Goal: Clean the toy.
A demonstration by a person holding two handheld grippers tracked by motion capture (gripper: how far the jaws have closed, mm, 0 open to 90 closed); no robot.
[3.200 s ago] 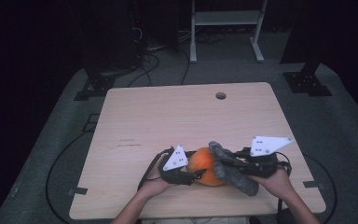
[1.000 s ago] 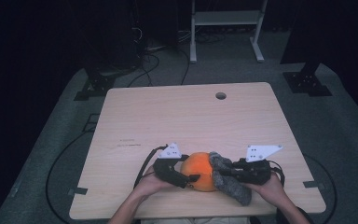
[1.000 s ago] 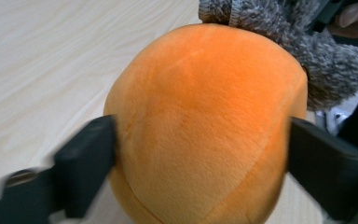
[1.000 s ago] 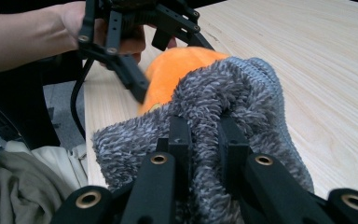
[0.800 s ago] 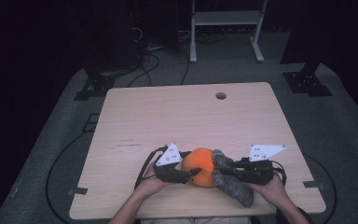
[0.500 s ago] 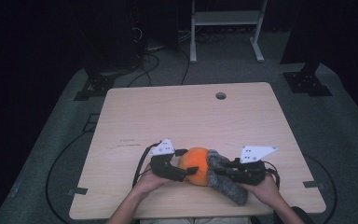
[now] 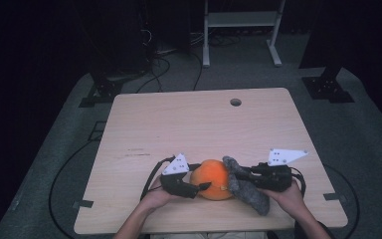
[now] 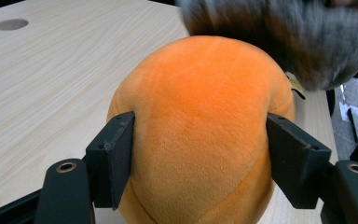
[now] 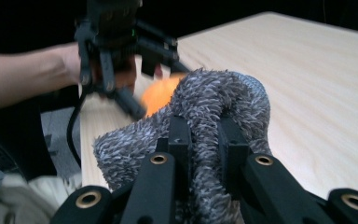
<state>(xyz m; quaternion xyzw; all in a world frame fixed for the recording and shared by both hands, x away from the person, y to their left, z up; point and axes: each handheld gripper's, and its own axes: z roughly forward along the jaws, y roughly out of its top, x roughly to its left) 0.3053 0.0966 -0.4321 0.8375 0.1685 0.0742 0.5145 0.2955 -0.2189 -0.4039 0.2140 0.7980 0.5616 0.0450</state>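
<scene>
The orange plush ball sits low in the middle of the high view, on the table near its front edge. The left gripper has just been closing, and the ball is hugged between its two jaws. The grey fuzzy cloth is pinched tight in the right gripper. The ball should be squeezed softly and kept still while the cloth is rubbed over it

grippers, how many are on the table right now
2. The left gripper sits at the near edge with its jaws around the orange plush. The right gripper is just right of it, shut on the grey sock.
</scene>
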